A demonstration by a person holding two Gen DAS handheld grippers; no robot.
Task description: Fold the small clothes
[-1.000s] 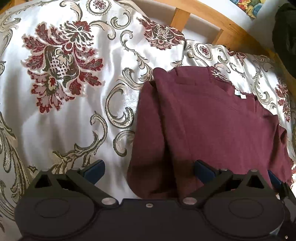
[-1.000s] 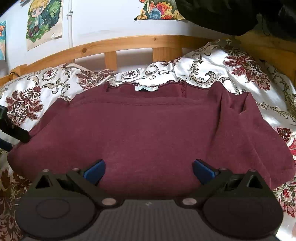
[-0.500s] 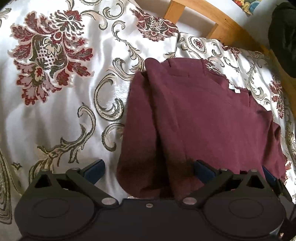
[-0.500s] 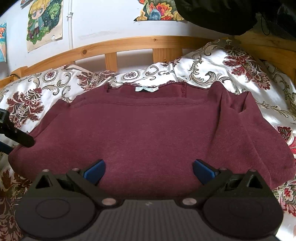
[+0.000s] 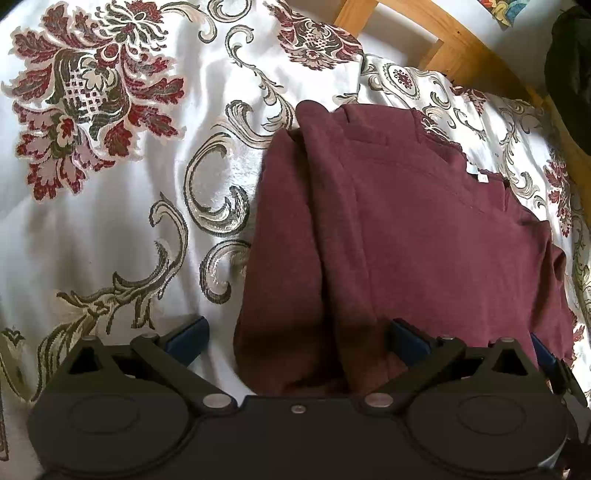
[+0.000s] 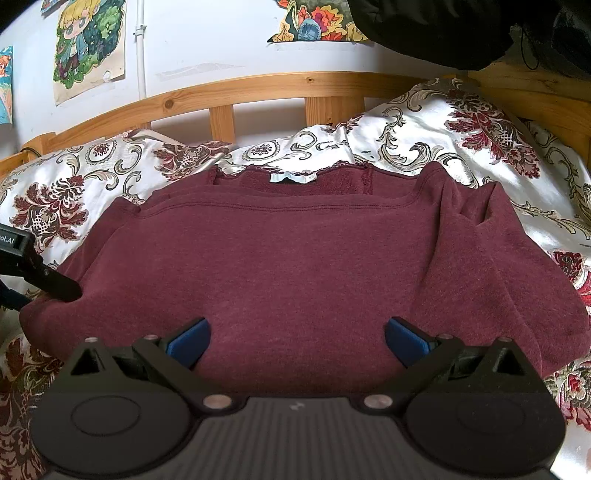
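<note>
A maroon top (image 6: 303,266) lies on the floral bedspread, neckline with a pale label toward the headboard, both side parts folded inward. In the left wrist view the top (image 5: 424,240) fills the right half. My left gripper (image 5: 295,339) is open, its jaws wide apart over the top's near left corner. My right gripper (image 6: 295,338) is open, jaws wide over the near hem at the middle. The left gripper also shows in the right wrist view (image 6: 40,277), at the top's left edge.
The white bedspread with red and grey flowers (image 5: 110,184) covers the bed. A wooden headboard (image 6: 258,92) runs along the far side. Dark clothing (image 6: 443,29) hangs at the upper right. Posters (image 6: 88,48) are on the wall.
The left gripper has moved right and nearer along the top's left edge, so the top sits more centrally in its view. The right gripper has barely moved. Both stay open.
</note>
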